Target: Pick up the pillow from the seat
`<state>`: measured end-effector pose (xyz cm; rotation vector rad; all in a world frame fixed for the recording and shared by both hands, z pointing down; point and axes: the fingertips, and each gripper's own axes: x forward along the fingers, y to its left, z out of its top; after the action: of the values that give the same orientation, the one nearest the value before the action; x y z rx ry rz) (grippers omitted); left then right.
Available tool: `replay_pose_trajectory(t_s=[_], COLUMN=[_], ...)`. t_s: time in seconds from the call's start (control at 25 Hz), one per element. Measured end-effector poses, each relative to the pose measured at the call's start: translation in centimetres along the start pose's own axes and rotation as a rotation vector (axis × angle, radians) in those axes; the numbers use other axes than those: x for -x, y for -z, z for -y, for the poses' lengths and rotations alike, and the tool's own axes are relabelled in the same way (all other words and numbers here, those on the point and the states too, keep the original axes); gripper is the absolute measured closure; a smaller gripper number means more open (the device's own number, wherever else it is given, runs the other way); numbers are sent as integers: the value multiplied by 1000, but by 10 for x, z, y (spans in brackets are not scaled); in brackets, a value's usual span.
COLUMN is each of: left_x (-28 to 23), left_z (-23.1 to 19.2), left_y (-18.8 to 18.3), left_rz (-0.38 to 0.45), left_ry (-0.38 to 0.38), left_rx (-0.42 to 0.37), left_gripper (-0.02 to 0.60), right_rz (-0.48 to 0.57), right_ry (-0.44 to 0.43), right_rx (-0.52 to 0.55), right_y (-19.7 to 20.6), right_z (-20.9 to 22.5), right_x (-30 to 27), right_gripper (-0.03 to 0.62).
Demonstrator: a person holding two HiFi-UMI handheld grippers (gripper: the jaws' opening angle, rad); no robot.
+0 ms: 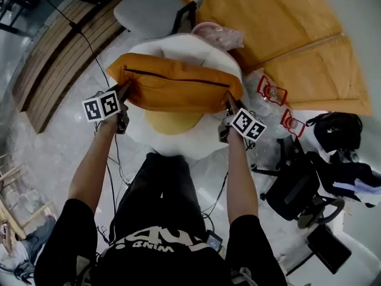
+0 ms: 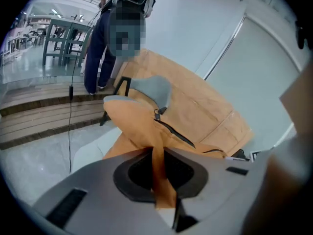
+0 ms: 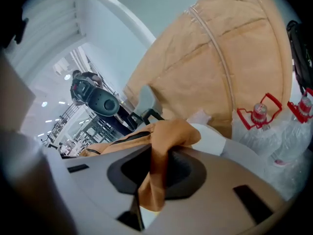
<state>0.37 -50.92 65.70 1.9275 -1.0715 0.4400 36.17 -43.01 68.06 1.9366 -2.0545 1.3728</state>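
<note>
An orange pillow (image 1: 175, 85) with a dark zipper along its top hangs above a white egg-shaped seat cushion (image 1: 178, 139) with a yellow centre. My left gripper (image 1: 124, 94) is shut on the pillow's left corner, and my right gripper (image 1: 229, 106) is shut on its right corner. In the left gripper view a fold of the orange pillow (image 2: 142, 126) is pinched between the jaws of the left gripper (image 2: 159, 180). The right gripper view shows the pillow (image 3: 168, 133) bunched in the right gripper (image 3: 154, 177) the same way.
A grey chair (image 1: 152, 11) stands behind the seat, next to a large tan panel (image 1: 286, 28). Packs of water bottles (image 1: 274, 94) lie at the right, with a black office chair (image 1: 297, 189) and a black bag (image 1: 336, 130) beyond. Cables run on the floor. A person (image 2: 105, 43) stands far off.
</note>
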Motion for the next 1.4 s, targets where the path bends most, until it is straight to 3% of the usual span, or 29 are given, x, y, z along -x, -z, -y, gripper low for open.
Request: replay_pose_trajectory(t_s=[0.16,0.36,0.56,0.88,1.12,1.4], left_x=[67,154,221,320,375,383], left_z=[38,82,117,164,205,210], left_y=[-37,-82,-86,-72,-61,-63], left_rz=[77,207,288,398,448,457], left_ry=[43,42,107,199,199,178], left_rx=[-44,-160,-253,-335,-370,-402], left_gripper=[540,540,540,540,541,541], right_rz=[73,156,252,374,434,458], right_ry=[-52,-106,-149,-217,-234,-245], right_rx=[27,71,122,229,279,283], right_y=[-39,-69,-75,-92,-94,-97], right_z=[-53,-114,-157,-223,-243,-246], right_x=[56,125,197,304,365,369], right_gripper=[514,514,514,514,514,514])
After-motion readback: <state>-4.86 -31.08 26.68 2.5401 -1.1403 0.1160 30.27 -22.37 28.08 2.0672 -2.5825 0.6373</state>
